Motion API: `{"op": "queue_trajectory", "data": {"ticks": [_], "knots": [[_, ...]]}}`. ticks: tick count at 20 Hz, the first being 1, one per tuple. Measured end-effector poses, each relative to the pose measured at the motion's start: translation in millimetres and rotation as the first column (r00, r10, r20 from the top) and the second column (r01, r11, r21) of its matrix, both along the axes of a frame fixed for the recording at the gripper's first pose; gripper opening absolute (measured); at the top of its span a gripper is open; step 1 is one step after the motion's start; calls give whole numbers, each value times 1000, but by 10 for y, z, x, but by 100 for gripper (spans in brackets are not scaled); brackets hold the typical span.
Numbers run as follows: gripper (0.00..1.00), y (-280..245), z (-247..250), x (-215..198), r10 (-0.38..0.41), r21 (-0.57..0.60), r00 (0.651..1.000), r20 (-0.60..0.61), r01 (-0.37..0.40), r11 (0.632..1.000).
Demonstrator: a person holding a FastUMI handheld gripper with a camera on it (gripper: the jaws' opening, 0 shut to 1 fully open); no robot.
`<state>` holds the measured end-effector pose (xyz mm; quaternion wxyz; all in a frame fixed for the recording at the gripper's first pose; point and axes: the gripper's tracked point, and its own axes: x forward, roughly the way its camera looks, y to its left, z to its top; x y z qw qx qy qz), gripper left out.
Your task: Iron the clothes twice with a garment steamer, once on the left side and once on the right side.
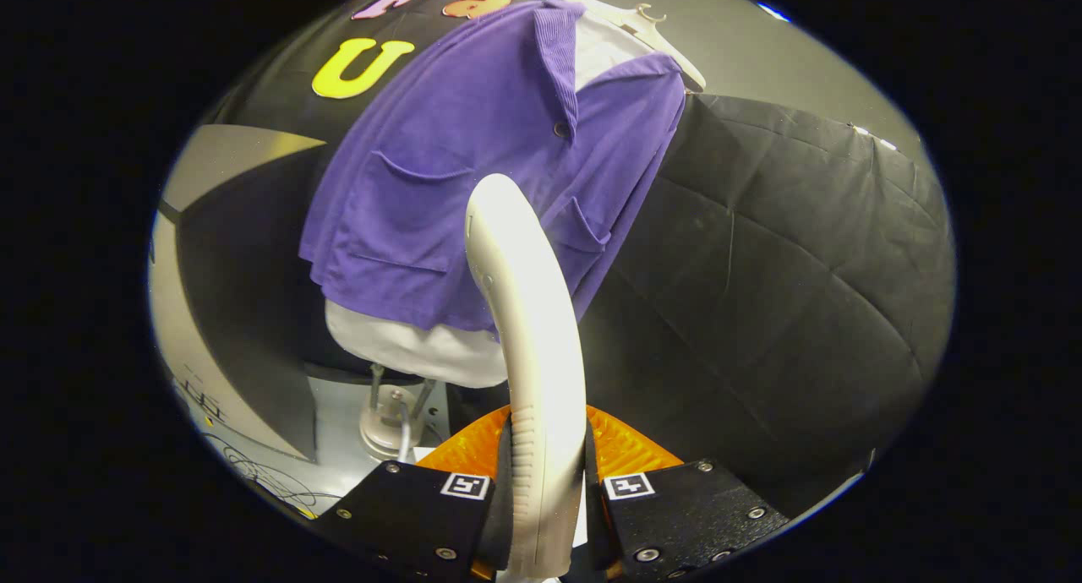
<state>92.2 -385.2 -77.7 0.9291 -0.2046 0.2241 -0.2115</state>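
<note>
Gripper (pixel 545 482) is clamped on the garment steamer (pixel 528 346): both fingers press the ribbed lower part of its handle, 1 on each side. Each finger carries a small square marker near the handle. The steamer rises from betw. the fingers, curves up and ends in a rounded head. Head sits in front of the purple shirt (pixel 473 169), roughly over the lower middle of the shirt near the button line; can't tell if it touches the fabric.

Shirt hangs on a white hanger (pixel 651 25), collar up top, 1 button (pixel 560 129) visible below the collar, 2 chest pockets, 1 either side of the steamer head. A white garment (pixel 423 346) shows under the shirt's hem and again at the neck opening.

Below the hem, a metal stand base (pixel 387 418) sits on a pale surface, w/ thin cables (pixel 262 473) lying beside it. Black quilted cloth (pixel 786 287) hangs beyond the shirt.
</note>
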Motion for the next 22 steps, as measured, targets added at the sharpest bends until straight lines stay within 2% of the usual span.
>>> {"op": "queue_trajectory", "data": {"ticks": [4,8,12,22], "knots": [[35,306,307,-266,111,-37,993,47,-109,993],[35,758,656,-539,170,-86,979,111,-161,983],[35,1104,879,-608,197,-76,966,168,-187,979],[35,2426,1423,-776,234,-71,940,250,-223,972]]}}
